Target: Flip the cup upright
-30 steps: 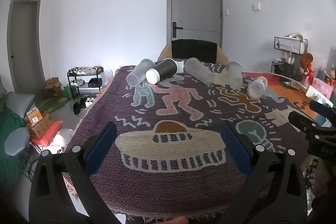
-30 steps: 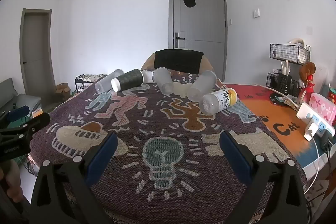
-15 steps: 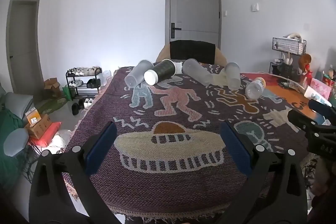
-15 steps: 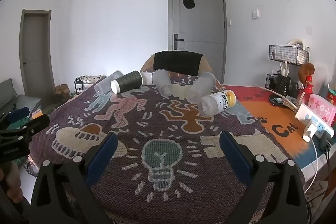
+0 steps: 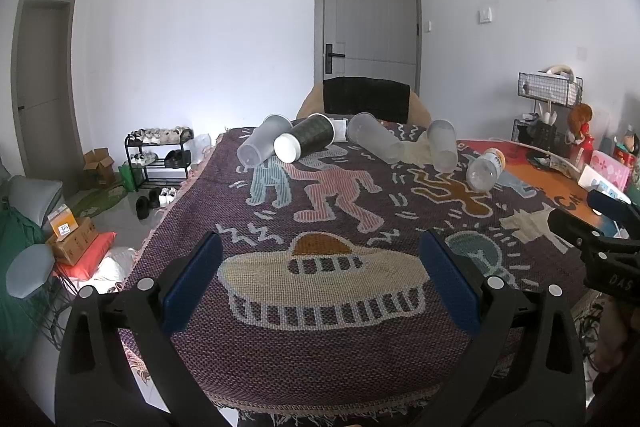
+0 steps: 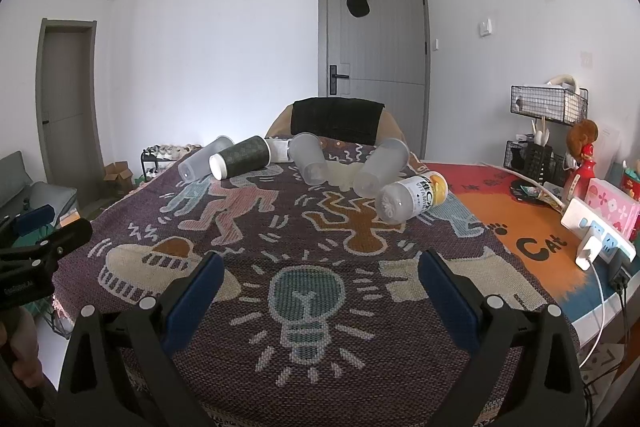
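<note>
Several cups lie on their sides at the far end of the patterned cloth. A dark paper cup point(image 5: 306, 142) point(image 6: 242, 157) lies with its white bottom toward me. A frosted cup point(image 5: 262, 144) point(image 6: 204, 159) lies to its left. Two more frosted cups point(image 5: 376, 143) point(image 5: 442, 151) lie to the right; they also show in the right wrist view point(image 6: 308, 163) point(image 6: 380, 167). My left gripper point(image 5: 320, 279) is open and empty over the near edge. My right gripper point(image 6: 318, 287) is open and empty, also near the front.
A clear bottle with a yellow cap point(image 5: 486, 169) point(image 6: 412, 197) lies right of the cups. A chair back point(image 6: 336, 121) stands behind the table. A power strip point(image 6: 596, 231), a pink box point(image 6: 612, 205) and a wire rack point(image 6: 548, 123) are on the orange mat at right.
Both views have shifted only slightly. The cups lie where they were and both grippers stay open.
</note>
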Demonstrator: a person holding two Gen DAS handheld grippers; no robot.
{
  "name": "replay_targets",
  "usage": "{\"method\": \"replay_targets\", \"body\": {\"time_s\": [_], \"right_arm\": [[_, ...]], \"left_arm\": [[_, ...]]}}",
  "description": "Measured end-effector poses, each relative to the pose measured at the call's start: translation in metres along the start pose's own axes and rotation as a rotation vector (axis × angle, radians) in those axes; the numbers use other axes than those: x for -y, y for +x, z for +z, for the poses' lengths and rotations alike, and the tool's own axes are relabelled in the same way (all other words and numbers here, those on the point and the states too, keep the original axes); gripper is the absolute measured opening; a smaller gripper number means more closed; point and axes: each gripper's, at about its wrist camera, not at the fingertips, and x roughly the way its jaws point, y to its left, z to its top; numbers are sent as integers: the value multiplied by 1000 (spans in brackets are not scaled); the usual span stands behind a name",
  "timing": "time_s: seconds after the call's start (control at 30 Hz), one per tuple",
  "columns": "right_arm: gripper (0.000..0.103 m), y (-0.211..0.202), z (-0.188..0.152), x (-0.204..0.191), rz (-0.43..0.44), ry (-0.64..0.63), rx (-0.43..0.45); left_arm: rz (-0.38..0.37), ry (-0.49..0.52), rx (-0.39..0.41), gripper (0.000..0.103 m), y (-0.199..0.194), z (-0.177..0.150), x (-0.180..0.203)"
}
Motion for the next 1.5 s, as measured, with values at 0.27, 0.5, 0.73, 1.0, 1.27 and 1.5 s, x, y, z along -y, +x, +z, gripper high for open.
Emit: {"method": "replay_targets", "body": {"time_s": [0.27, 0.5, 0.73, 1.0, 1.27, 1.5], "right_arm": [[95, 0, 0, 0, 0, 0, 1], [95, 0, 0, 0, 1, 0, 1], [95, 0, 0, 0, 0, -1, 2], [95, -1, 1, 0, 0, -2, 3], [95, -1, 1, 1, -1, -2, 6], [95, -3, 4, 2, -2, -3, 13]], "left_arm": [[2, -1, 0, 98, 0, 0, 0], [1, -2, 0, 98, 0, 1, 1], [4, -3, 4, 98, -2, 3, 1], [15, -3, 11, 98, -4, 6, -2], [14, -4, 13, 98, -4, 6, -3], [15, -5, 19, 98, -5, 9, -6]]}}
